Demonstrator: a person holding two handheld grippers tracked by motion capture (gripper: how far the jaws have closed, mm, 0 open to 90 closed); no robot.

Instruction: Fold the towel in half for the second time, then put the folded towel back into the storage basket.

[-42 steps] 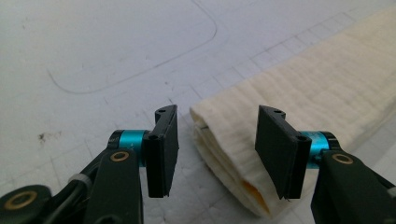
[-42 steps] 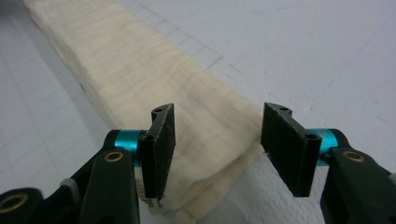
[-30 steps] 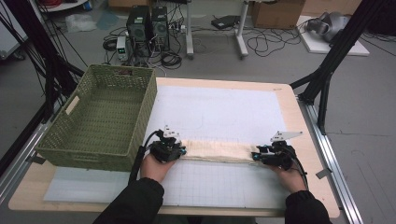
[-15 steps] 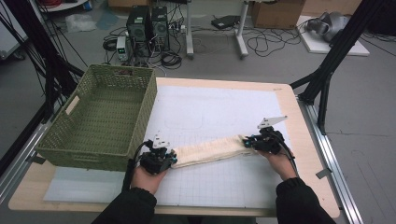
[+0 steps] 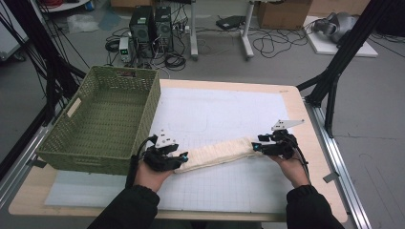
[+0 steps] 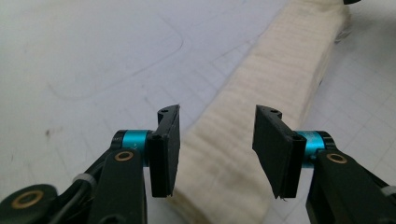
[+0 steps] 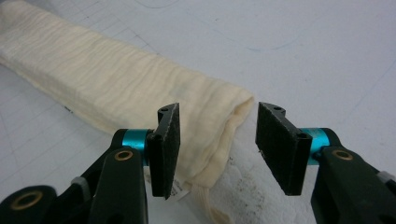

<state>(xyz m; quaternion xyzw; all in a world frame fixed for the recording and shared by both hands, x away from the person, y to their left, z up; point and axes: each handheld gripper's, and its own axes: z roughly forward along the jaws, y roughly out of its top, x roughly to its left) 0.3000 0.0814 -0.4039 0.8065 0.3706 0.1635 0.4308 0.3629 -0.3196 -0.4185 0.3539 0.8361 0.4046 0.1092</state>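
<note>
A cream cloth (image 5: 217, 153), folded into a long narrow strip, lies slantwise on the white gridded mat (image 5: 215, 114). My left gripper (image 5: 177, 161) is at its near left end and my right gripper (image 5: 256, 147) at its far right end. The jaws of both have just been opening. In the left gripper view the cloth (image 6: 261, 112) runs away between the parted pads (image 6: 166, 149) without being pressed, so the left gripper (image 6: 217, 149) is open. In the right gripper view the cloth's end (image 7: 140, 107) lies between the spread pads (image 7: 280, 147), untouched; the right gripper (image 7: 217, 147) is open.
A green woven basket (image 5: 102, 119) stands empty on the table's left side, close behind my left hand. The wooden table edge (image 5: 315, 143) runs just right of my right hand. Black frame legs, computers and cables stand on the floor beyond the table.
Both grippers have let go of the cloth and their jaws have parted. The strip, earlier level across the mat, now lies slanted with its right end farther back.
</note>
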